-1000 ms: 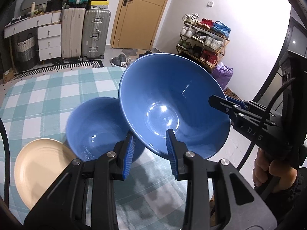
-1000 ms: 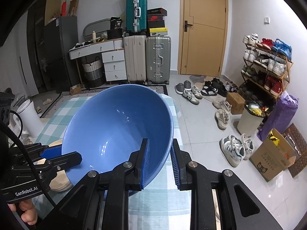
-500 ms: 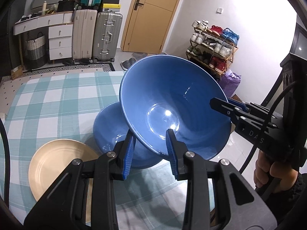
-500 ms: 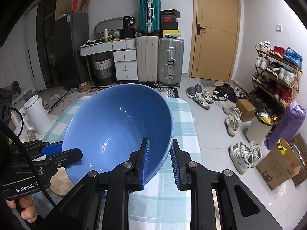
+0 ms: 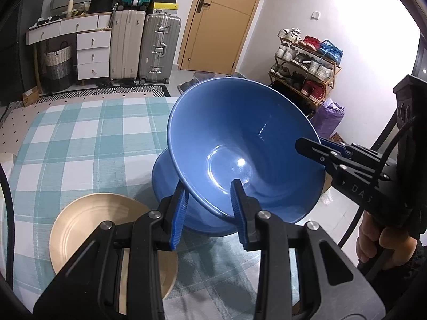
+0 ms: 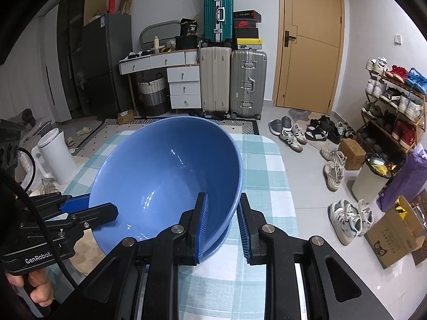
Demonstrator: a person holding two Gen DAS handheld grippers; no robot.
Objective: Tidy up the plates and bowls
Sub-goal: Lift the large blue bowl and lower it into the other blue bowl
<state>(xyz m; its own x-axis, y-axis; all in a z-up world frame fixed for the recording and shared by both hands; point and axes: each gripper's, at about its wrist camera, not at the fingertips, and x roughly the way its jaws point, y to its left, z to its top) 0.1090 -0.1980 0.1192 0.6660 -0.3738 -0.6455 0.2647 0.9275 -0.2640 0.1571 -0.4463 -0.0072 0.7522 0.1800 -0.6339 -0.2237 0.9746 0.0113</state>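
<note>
a room with a tan door point(image 6: 309, 40), a row of suitcases point(image 6: 232, 80), white drawers point(image 6: 184, 88) and a shoe rack point(image 6: 395, 101) lies behind a table point(image 5: 80, 138) under a teal and white checked cloth. a large blue bowl point(image 5: 240, 149) hangs tilted above the table, gripped from both sides. the left hand-held gripper point(image 5: 209, 208) is clamped on the bowl's near rim, one blue pad inside the wall and one outside. the right hand-held gripper point(image 6: 220, 221) pinches the opposite rim the same way, its jaws narrow with only the bowl's wall between them. in the left wrist view the right tool reaches in from the right edge, with a person's hand point(image 5: 379, 242) around its grip; in the right wrist view the left tool comes in from the left side. directly beneath the raised bowl sits a second blue bowl point(image 5: 170, 186) on the cloth, mostly covered by the one above; whether the two touch cannot be told. just beside the lower bowl, toward the near left, a beige plate point(image 5: 88, 224) lies flat on the table, partly hidden by the left tool's fingers.
</note>
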